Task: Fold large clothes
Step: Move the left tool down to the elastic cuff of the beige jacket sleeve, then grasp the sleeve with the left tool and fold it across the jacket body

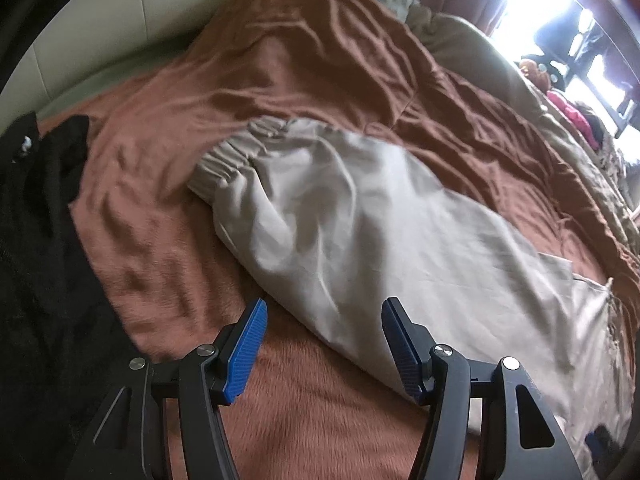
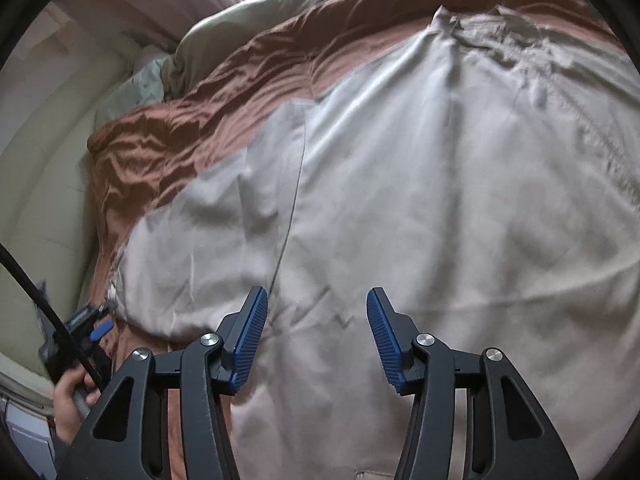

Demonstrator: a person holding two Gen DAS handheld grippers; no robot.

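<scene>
Wrist views – angled down, garment shared

Bed covered by a wrinkled rust-brown blanket, which carries everything shown. Directly on it lies a pale beige garment, spread flat, its gathered elastic cuff toward ten o'clock in the left wrist view. A black garment lies on the blanket at nine o'clock, apart from the beige one. Olive-grey bedding is bunched along the far edge, toward one o'clock.
</scene>
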